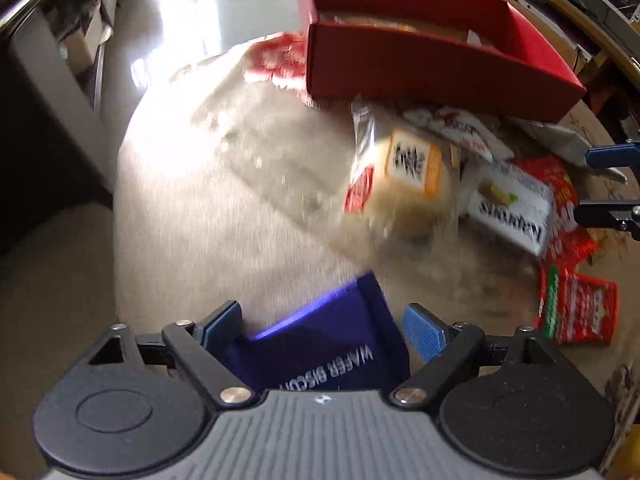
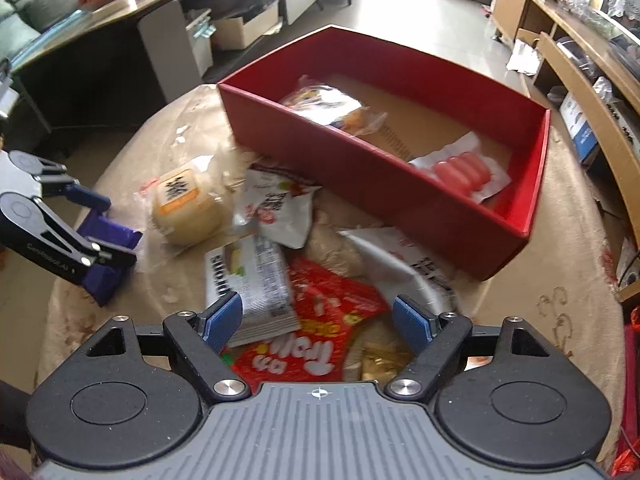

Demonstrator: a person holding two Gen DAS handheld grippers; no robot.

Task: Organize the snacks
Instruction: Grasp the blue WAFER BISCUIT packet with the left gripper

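Observation:
My left gripper points down over a purple wafer biscuit pack lying on the beige tablecloth. Its jaws straddle the pack with a small gap on each side, so it is open. The right wrist view shows the left gripper over the same purple pack. My right gripper hangs open above a snack pile: a white biscuit pack, a red gummy bag and a silver-white bag. The red box behind holds a bread pack and pink sausages.
A round bun with an orange label and a white bag with red print lie between the grippers. The round table drops to the floor at the left. Another red packet lies near the right edge.

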